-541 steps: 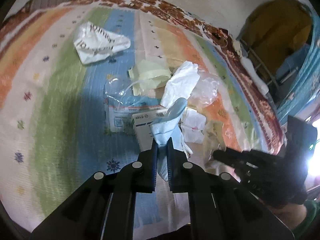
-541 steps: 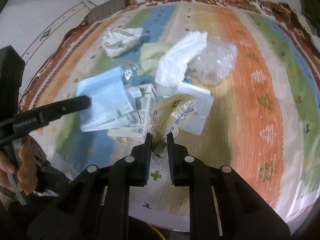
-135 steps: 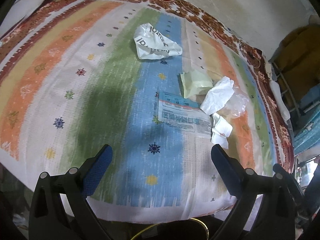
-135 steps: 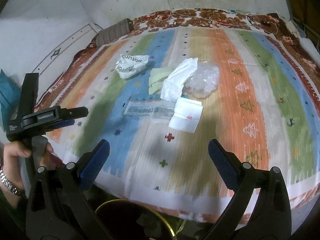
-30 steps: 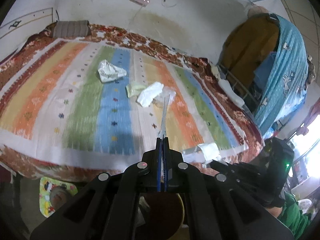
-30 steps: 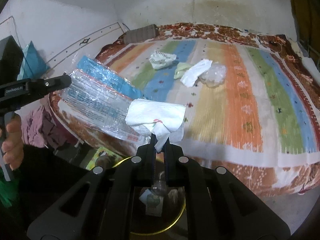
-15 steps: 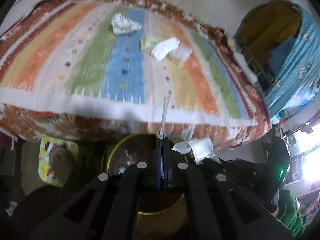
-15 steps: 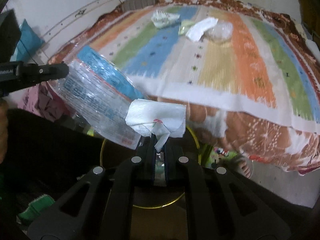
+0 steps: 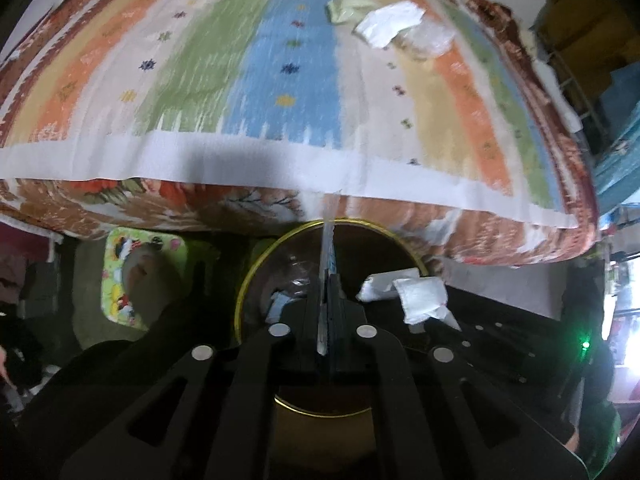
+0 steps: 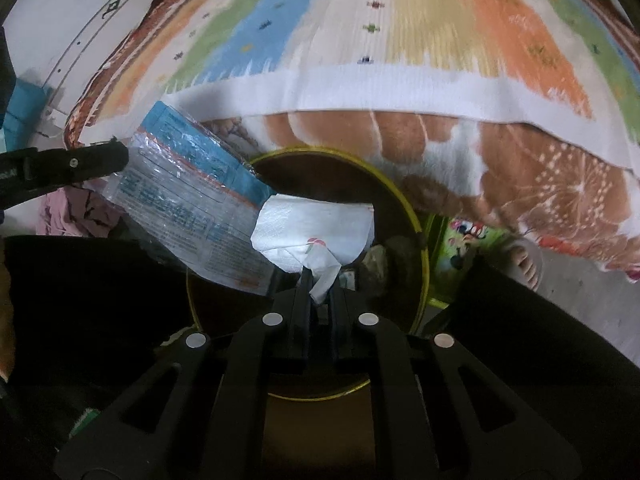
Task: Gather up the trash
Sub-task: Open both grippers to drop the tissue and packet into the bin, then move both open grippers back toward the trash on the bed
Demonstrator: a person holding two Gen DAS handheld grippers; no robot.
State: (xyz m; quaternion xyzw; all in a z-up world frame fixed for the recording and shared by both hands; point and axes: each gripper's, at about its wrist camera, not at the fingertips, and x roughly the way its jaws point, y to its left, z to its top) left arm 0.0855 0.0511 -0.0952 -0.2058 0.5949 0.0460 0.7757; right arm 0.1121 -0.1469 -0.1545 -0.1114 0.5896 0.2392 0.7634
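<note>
Clear printed plastic wrapper [image 10: 188, 216], blue-edged; crumpled white tissue [image 10: 316, 232] with red mark. Left gripper [image 9: 327, 300] jaws just eased apart, wrapper still between; right gripper [image 10: 320, 288] jaws likewise, near-closed on tissue, above yellow-rimmed bin [image 10: 420, 240]

A striped multicoloured woven bedspread [image 9: 288, 68] covers the bed; a colourful cartoon-printed floor mat [image 10: 460, 248] lies below its edge.

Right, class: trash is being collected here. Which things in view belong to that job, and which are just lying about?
Part of the job:
- left gripper, holding the clear plastic wrapper
- right gripper, holding the white tissue
- bin below them
- crumpled litter on the bed

Lying about:
- striped bedspread
- cartoon mat
- pink cloth
</note>
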